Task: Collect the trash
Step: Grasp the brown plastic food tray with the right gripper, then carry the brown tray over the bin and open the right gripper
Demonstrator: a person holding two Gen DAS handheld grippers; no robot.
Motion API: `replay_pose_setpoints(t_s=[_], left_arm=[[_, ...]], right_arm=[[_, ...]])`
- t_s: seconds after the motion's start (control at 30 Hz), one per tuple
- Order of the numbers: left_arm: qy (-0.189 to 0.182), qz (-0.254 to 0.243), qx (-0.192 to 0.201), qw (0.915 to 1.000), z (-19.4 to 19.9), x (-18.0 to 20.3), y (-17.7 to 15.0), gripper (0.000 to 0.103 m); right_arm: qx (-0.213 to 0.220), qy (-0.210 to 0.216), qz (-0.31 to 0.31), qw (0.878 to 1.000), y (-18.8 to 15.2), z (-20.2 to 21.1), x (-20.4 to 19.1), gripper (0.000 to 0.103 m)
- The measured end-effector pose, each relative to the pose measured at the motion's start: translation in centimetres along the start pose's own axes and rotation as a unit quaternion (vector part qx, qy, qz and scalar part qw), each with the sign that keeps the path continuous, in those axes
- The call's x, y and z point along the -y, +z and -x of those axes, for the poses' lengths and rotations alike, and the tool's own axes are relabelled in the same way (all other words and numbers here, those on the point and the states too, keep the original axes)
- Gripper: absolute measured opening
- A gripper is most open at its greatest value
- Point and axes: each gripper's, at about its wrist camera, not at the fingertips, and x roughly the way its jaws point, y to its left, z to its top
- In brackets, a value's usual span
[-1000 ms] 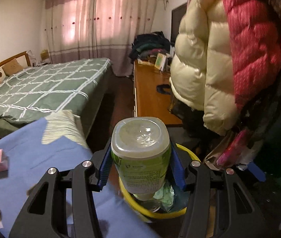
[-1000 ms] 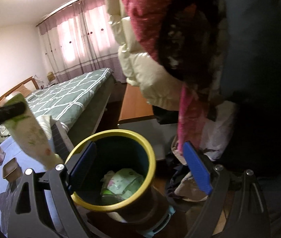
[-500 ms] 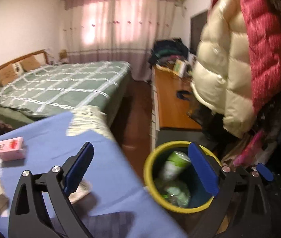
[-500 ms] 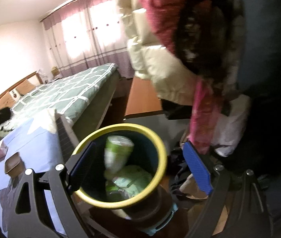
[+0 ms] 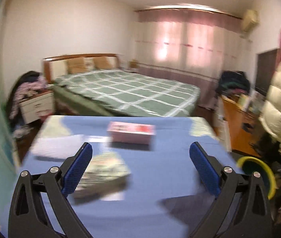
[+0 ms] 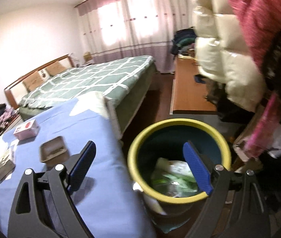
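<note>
Hovering over a table draped in a blue cloth [image 5: 150, 188], the left gripper [image 5: 140, 167] has its blue-padded jaws spread wide with nothing between them. Below it on the cloth lies a flat greenish printed packet [image 5: 104, 171], blurred, near the left pad; farther back sits a pink rectangular carton [image 5: 131, 132], and a white sheet of paper [image 5: 59, 145] lies to the left. A round bin with a yellow rim [image 5: 259, 170] shows at the table's right edge.

The right gripper [image 6: 140, 168] is likewise wide open and empty, straddling the table edge and that bin [image 6: 138, 144]. Inside the bin lies crumpled green-and-white plastic trash [image 6: 172, 174]. On the cloth [image 6: 100, 178] in this view rest a brown shallow paper tray [image 6: 54, 151], the pink carton [image 6: 26, 131] and the printed packet [image 6: 3, 161]. A green checked bed [image 6: 93, 79] stands beyond the table, and cream and red puffer jackets [image 6: 229, 59] hang above the bin.
</note>
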Motion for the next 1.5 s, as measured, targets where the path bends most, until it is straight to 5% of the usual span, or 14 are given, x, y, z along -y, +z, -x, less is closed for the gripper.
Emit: replay_pose_setpoints(t_s=[0.27,0.53,1.17,1.3,1.5], left_arm=[[0.117,0.041,0.024,0.9920,-0.3,-12.3,-1.1,0.097],[0.135,0.104,0.011,0.9854,-1.0,-18.8,-2.7,0.097],[0.126,0.089,-0.004,0.9880,-1.7,-16.0,-3.3,0.097],[0.127,0.089,-0.006,0.9879,-1.8,-15.9,-3.4,0.097],[0.128,0.088,-0.008,0.9879,-1.8,-15.8,-3.4,0.097]], right_arm=[[-0.013,0.053,0.055,0.997,0.6,-1.4,-7.6,0.086],[-0.035,0.107,0.104,0.988,1.6,-5.0,-14.4,0.091],[-0.153,0.105,0.126,0.975,-1.2,-12.6,-16.8,0.093],[-0.158,0.106,0.131,0.973,-1.3,-12.6,-17.0,0.072],[-0.150,0.116,0.118,0.975,-1.2,-12.2,-16.6,0.071]])
